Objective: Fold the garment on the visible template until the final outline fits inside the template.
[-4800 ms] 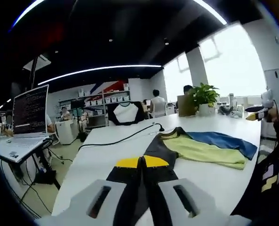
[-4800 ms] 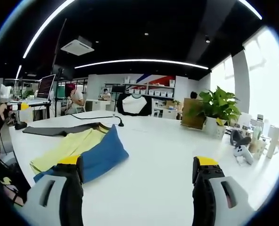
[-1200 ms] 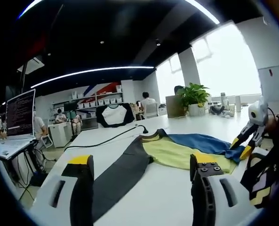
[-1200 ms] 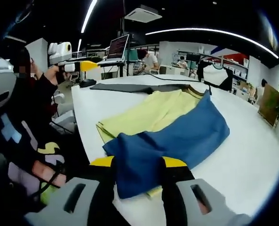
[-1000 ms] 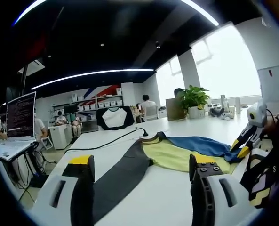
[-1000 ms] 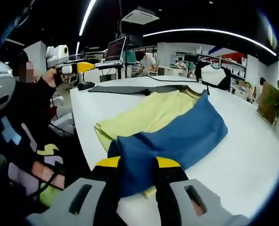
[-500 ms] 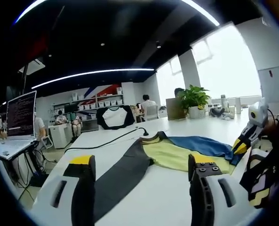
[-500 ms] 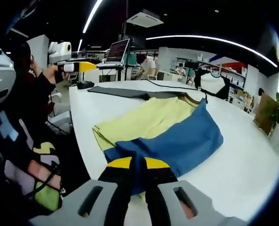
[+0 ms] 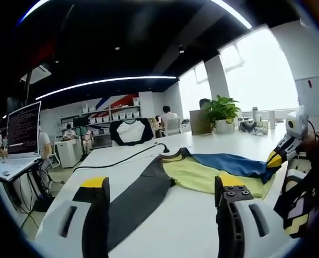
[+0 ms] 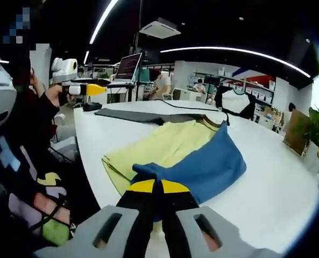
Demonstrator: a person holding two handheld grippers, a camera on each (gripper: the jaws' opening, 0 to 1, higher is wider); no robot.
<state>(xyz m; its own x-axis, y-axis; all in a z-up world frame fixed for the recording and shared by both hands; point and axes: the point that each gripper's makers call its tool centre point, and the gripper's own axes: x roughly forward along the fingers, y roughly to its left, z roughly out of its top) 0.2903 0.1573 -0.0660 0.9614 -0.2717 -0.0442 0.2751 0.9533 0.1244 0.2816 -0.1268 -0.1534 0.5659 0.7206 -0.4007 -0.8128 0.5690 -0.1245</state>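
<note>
Soft garment in 3 flat panels, yellow, blue and dark grey, lies rumpled on the smooth white table, its blue corner pinched between the pressed-together jaws of the right gripper, while the left gripper hovers with jaws spread over the grey sleeve.

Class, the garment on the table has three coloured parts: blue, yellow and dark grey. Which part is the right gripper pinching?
The blue part. The right gripper has its jaws shut on its near edge, while the yellow part and the dark grey sleeve lie flat, untouched.
</note>
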